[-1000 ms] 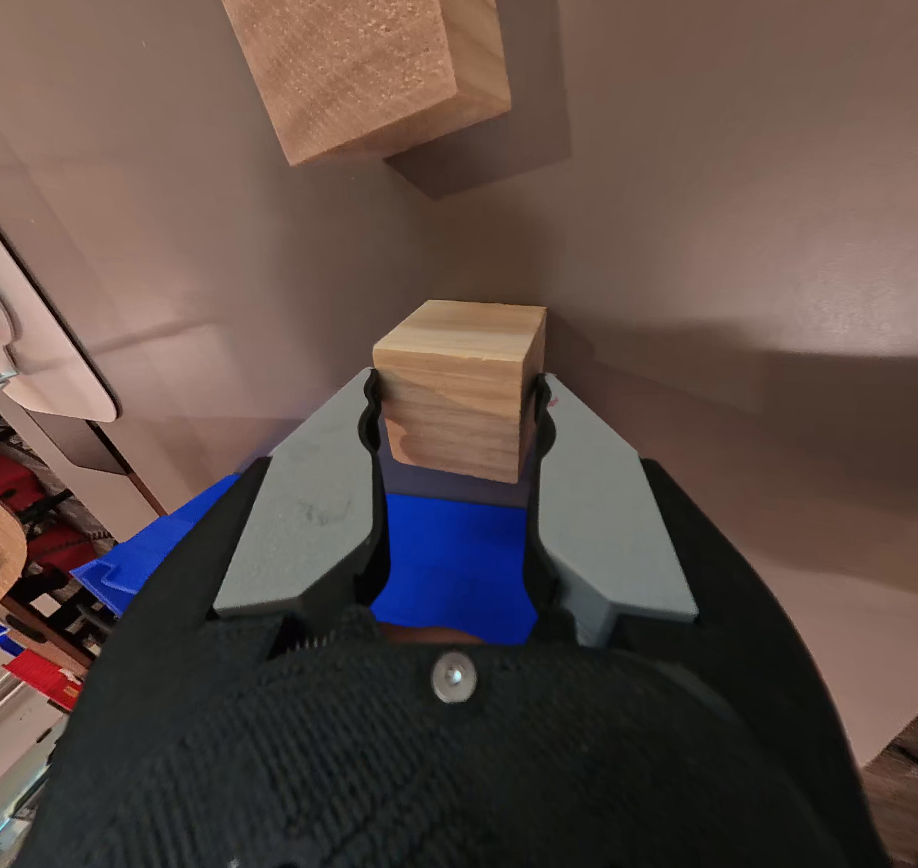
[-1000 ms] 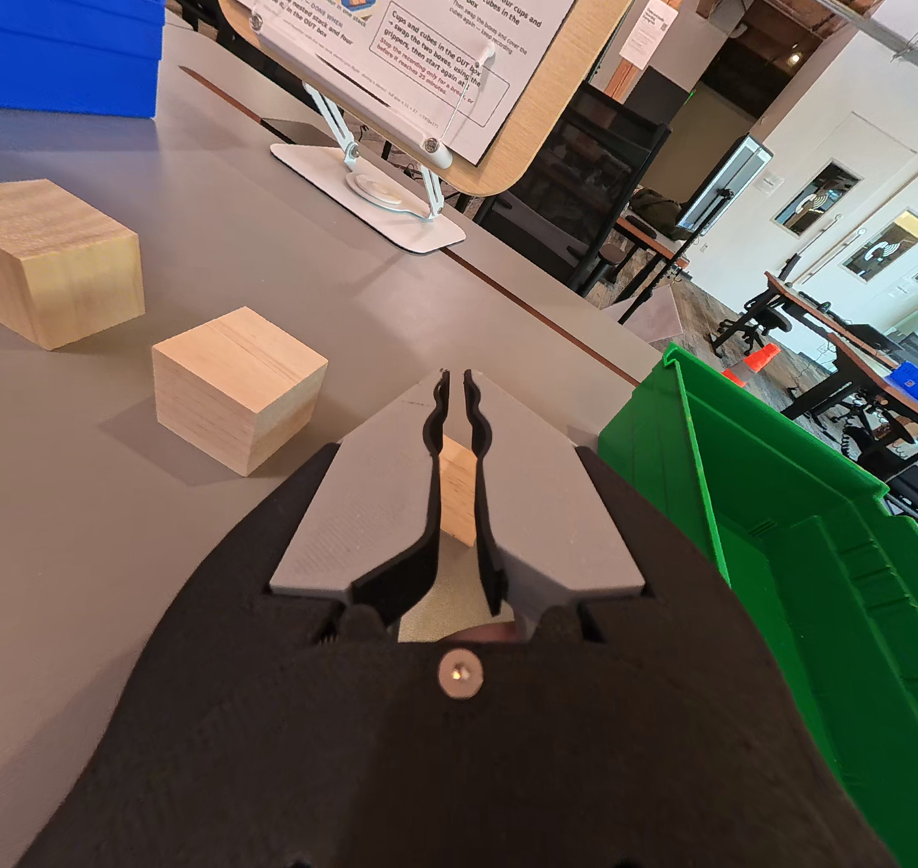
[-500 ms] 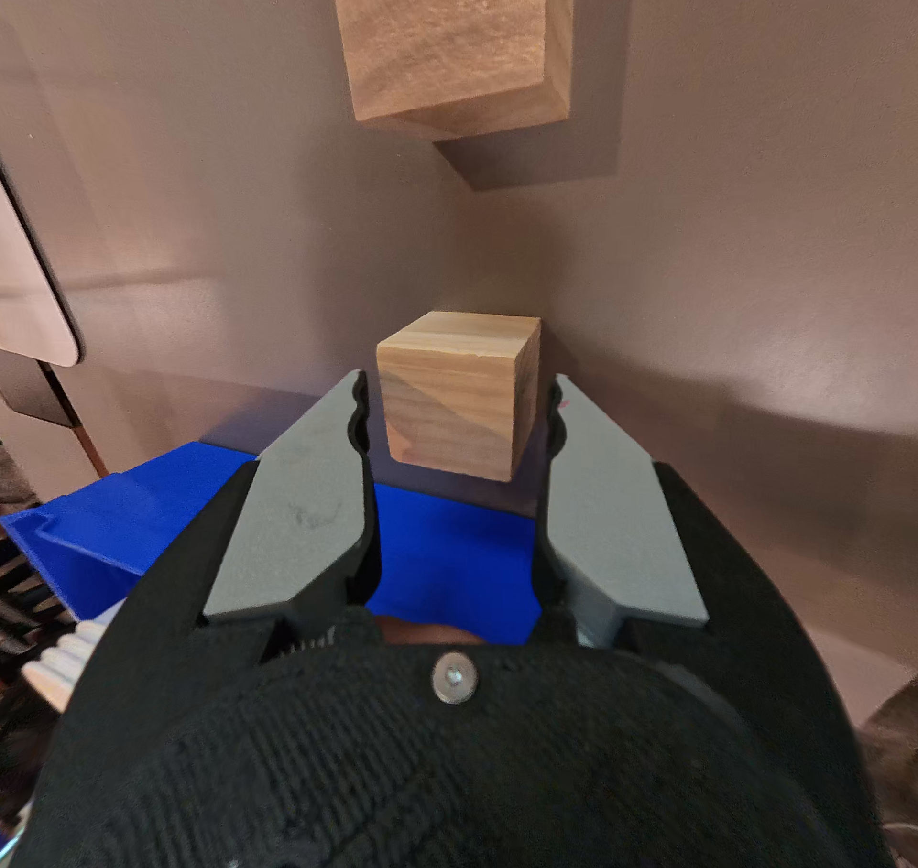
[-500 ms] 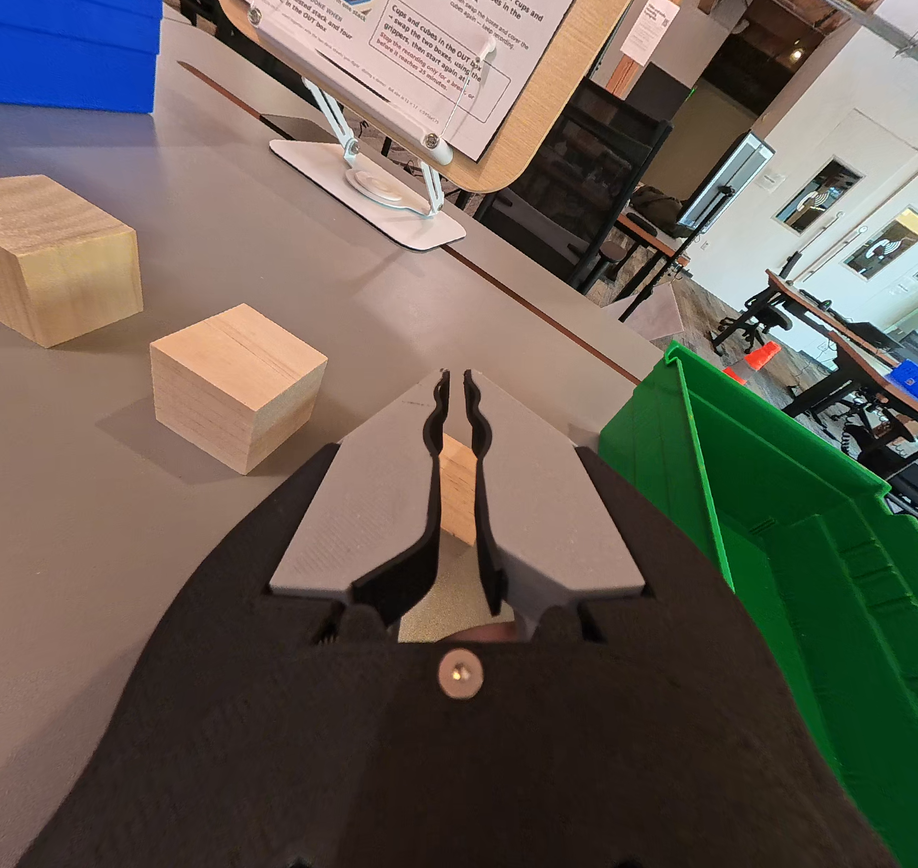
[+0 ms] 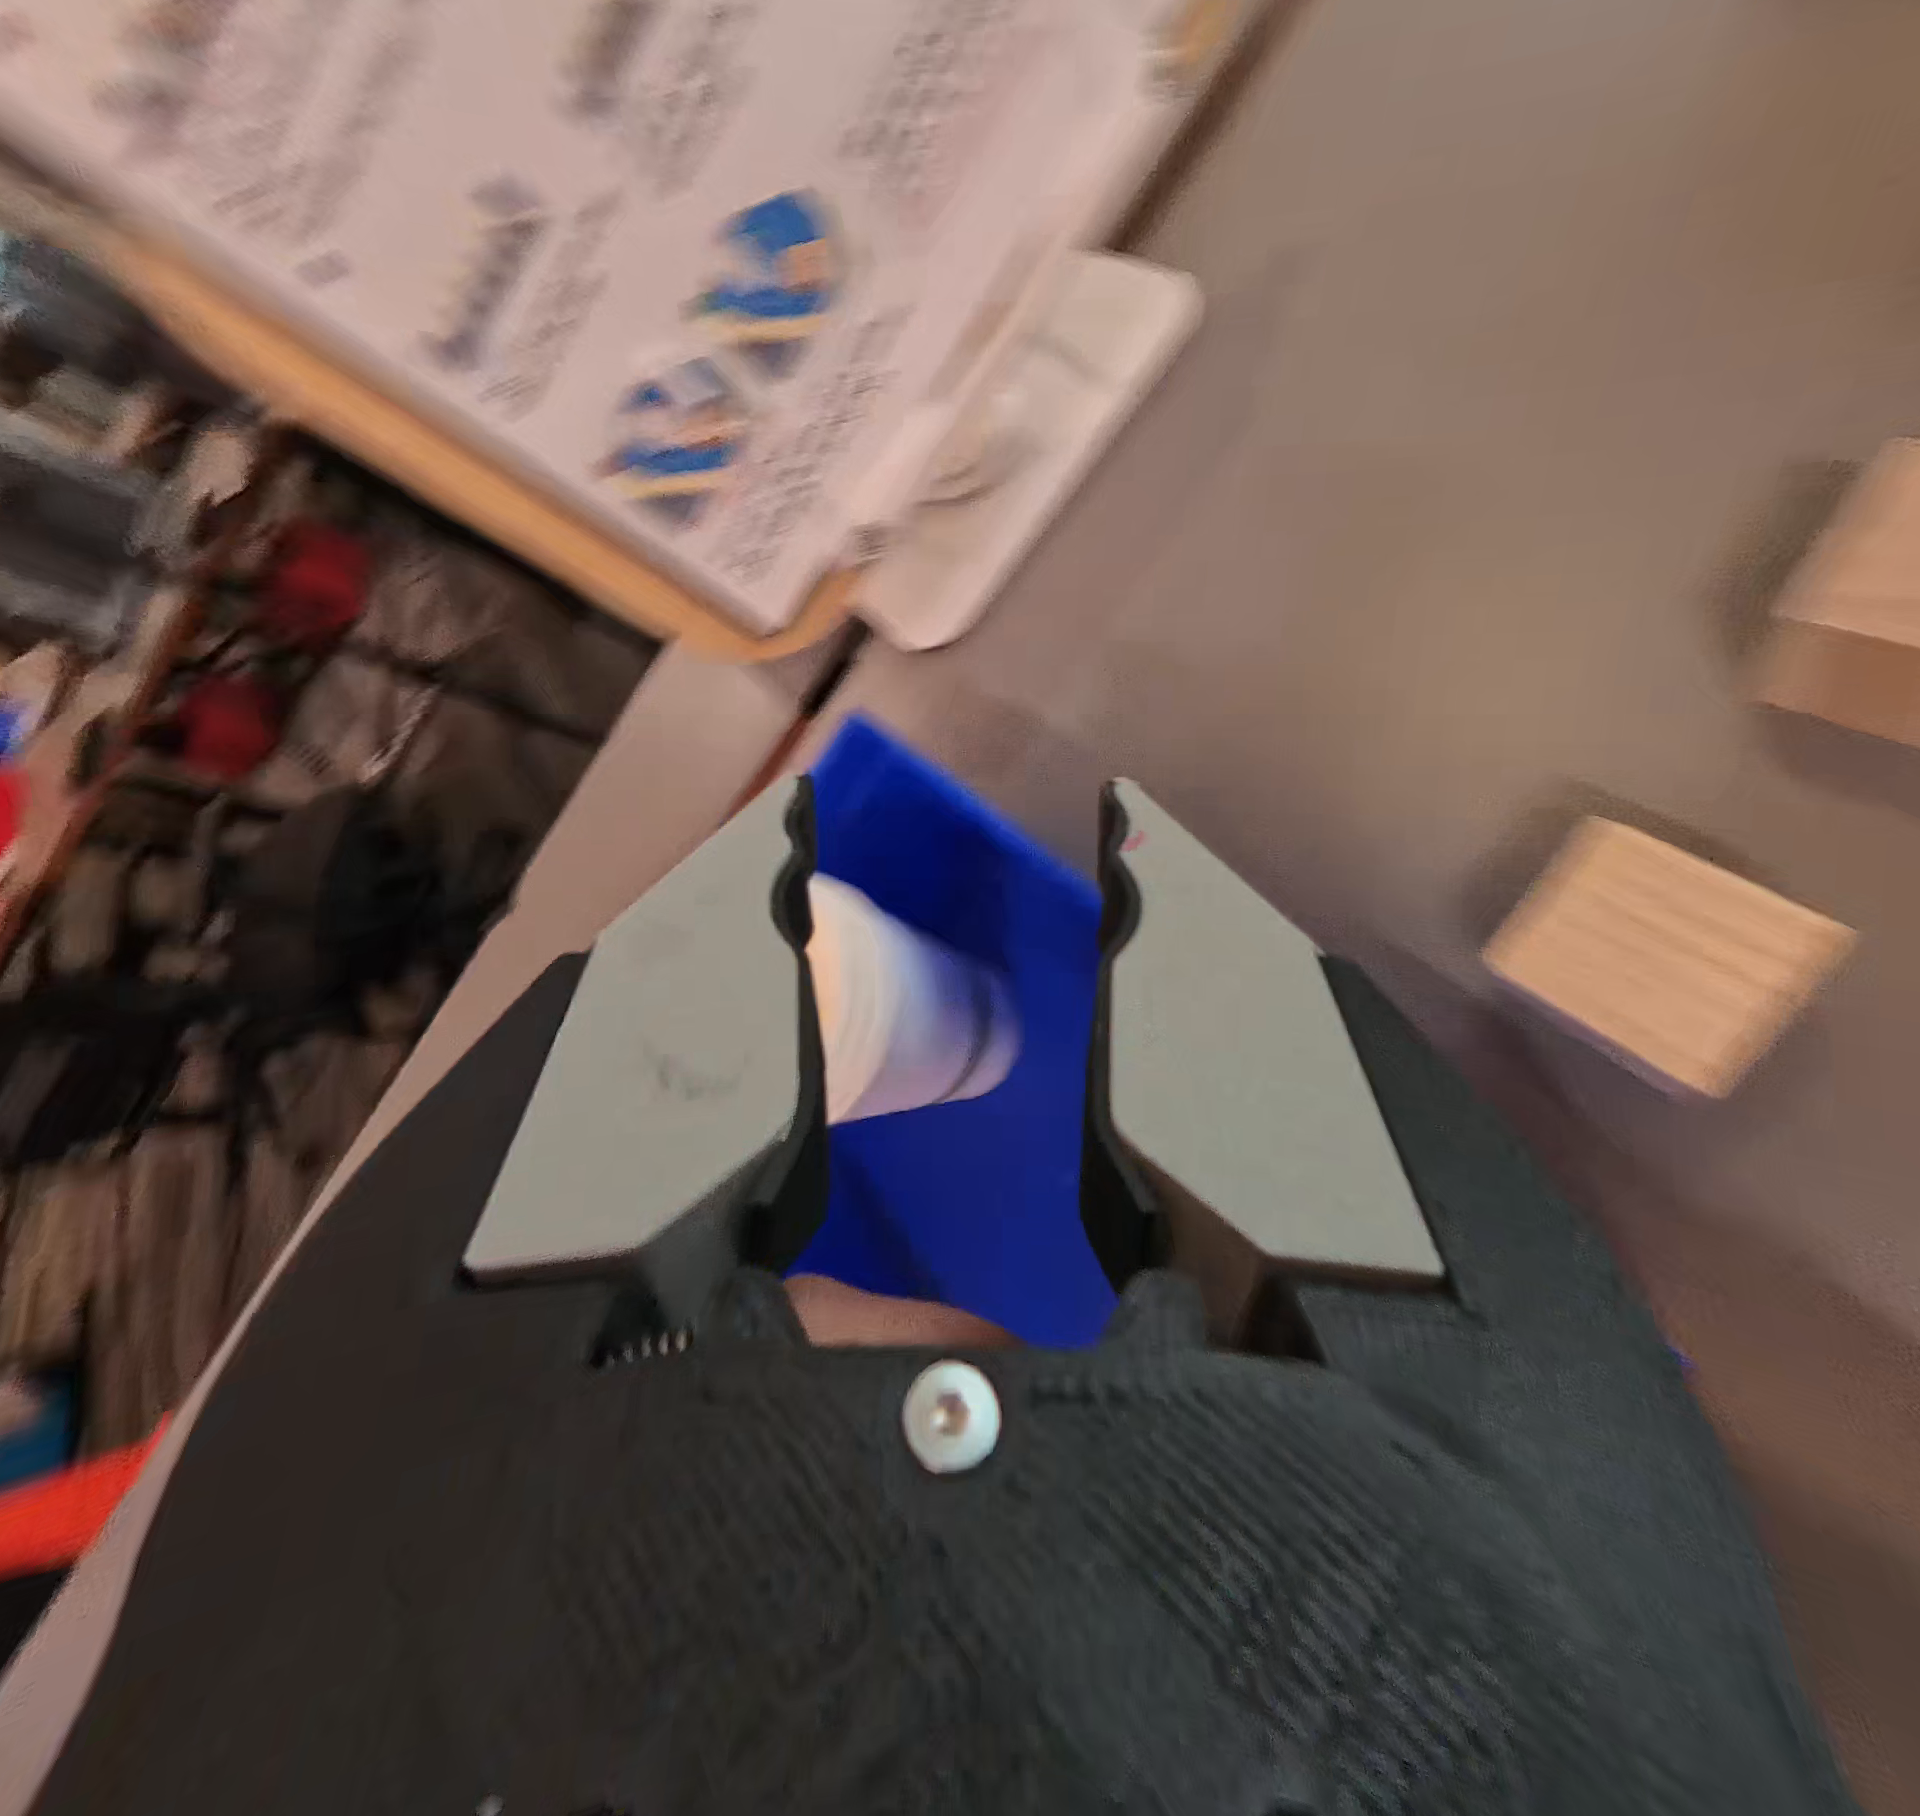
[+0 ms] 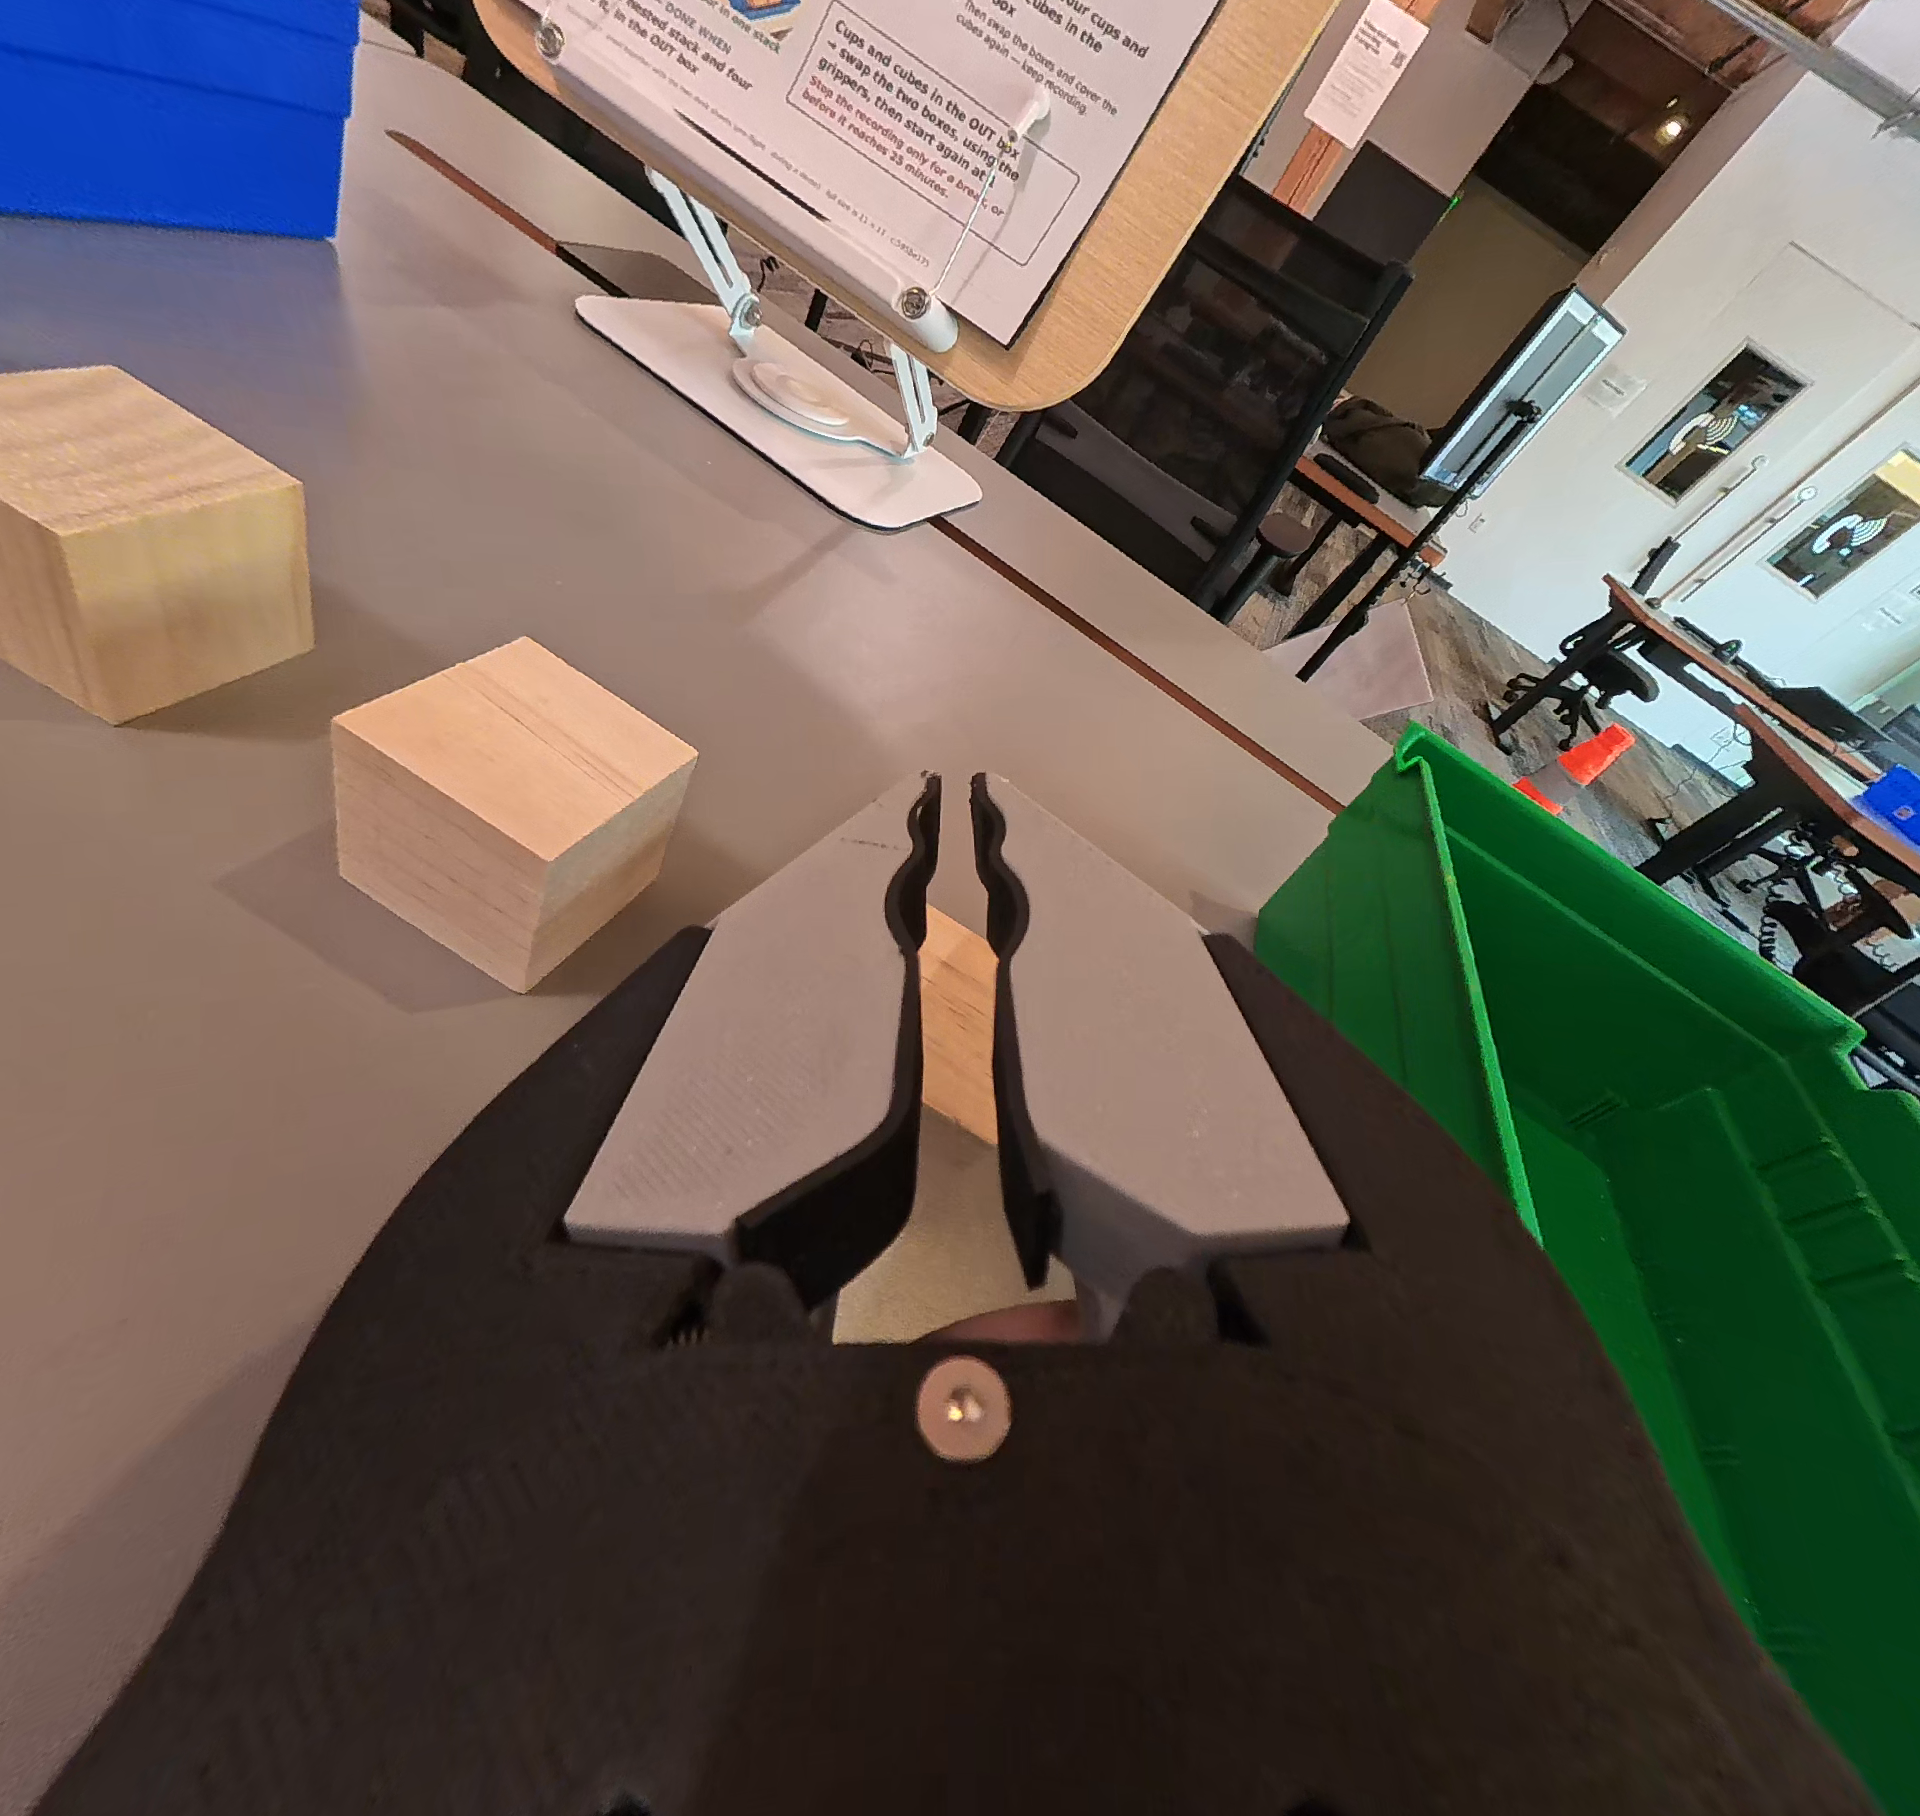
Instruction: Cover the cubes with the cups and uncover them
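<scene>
Left wrist view: blurred cups [image 5: 914, 1008], bin [image 5: 966, 862]

Left wrist view: heavy motion blur; your instruction board [image 5: 582, 239] and the wooden cubes [image 5: 1662, 956] smear, while the tongs [image 5: 956, 831] stay fairly crisp. Dim, warm cast.
Right wrist view: sharp and bright; daylight from windows [image 6: 1714, 416] at your far right. Soft shadows fall left of the cubes [image 6: 499, 810] on the table [image 6: 468, 478]. Wide-angle bending at the edges.
</scene>
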The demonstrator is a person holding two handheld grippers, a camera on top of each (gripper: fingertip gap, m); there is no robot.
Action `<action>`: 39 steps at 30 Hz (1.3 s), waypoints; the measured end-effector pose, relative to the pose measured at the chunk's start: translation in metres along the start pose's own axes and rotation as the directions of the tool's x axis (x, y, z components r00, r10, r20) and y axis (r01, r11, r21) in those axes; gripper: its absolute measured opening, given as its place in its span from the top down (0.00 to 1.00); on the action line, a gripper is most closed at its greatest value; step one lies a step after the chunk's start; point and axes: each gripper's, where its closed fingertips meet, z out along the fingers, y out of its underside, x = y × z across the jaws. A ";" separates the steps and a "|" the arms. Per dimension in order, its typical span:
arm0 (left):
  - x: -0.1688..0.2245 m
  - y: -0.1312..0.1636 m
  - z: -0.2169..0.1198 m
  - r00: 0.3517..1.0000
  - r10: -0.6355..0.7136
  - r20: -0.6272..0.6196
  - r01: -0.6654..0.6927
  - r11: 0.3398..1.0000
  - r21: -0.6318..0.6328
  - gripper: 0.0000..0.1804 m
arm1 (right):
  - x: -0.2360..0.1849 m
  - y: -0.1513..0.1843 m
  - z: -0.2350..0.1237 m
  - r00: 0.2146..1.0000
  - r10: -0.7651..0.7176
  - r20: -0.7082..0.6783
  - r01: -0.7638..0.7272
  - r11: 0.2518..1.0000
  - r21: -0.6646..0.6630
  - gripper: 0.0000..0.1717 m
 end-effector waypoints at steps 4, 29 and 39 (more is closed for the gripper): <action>-0.054 0.043 0.015 0.972 -0.167 0.168 0.188 0.975 -0.115 0.75 | -0.003 0.001 0.001 1.000 -0.015 0.007 0.015 1.000 -0.007 0.98; -0.042 0.095 0.057 0.957 -0.270 0.102 0.288 0.916 -0.280 0.98 | -0.004 0.002 0.001 1.000 -0.017 0.012 0.017 1.000 -0.011 0.99; -0.044 0.099 0.052 0.951 -0.291 0.104 0.309 0.906 -0.288 0.99 | -0.004 0.000 0.001 1.000 -0.014 0.012 0.014 1.000 -0.004 0.99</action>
